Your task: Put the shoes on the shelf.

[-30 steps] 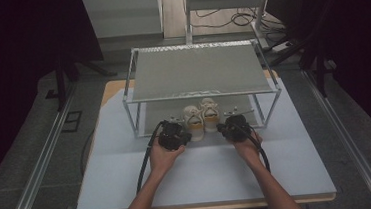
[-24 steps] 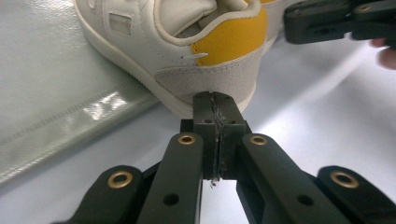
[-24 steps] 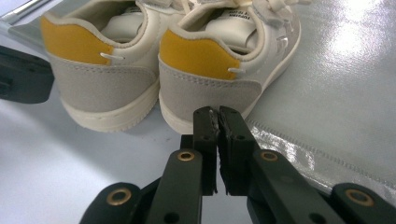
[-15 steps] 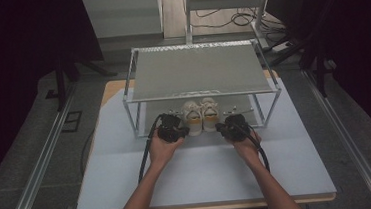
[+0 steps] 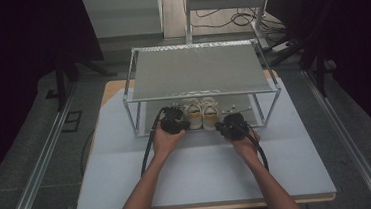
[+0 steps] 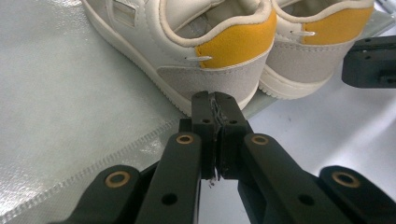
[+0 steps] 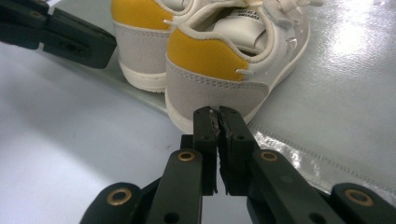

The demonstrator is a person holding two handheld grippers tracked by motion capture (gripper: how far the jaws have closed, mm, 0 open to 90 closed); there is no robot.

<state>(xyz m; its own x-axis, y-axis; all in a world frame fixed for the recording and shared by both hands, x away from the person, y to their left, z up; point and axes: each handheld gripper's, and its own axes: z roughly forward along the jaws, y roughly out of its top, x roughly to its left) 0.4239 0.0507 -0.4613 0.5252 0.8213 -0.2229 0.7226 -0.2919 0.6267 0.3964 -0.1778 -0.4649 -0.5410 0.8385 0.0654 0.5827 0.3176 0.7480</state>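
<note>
**A:** Where are your fingers right now?

**B:** Your left gripper (image 6: 215, 100) is clenched, jaws pressed flat together with nothing between them, its tip right at the heel of the left shoe (image 6: 205, 51). Whether it touches the sole, I cannot tell. Your right gripper (image 7: 215, 114) is clenched and empty too, its tip just at the heel of the right shoe (image 7: 224, 60).

**A:** What has just changed?

**B:** Over the last second your left hand (image 5: 166, 136) has slid left and a little forward, toward the rack (image 5: 198, 68) — it now sits behind its own shoe. Your right hand (image 5: 241, 140) has kept still. So both closed tips are lined up at the two heels, which looks like readiness to nudge the pair deeper in.

**A:** And the shoes?

**B:** A small pair of cream sneakers (image 5: 202, 114) — grey suede heel panels, mustard-yellow collar patches, white laces. They stand side by side, nearly touching, heels toward you, at the front edge of the rack's silvery lower shelf (image 6: 70, 93), under its upper shelf. The rack stands on a pale table (image 5: 204, 173).
</note>
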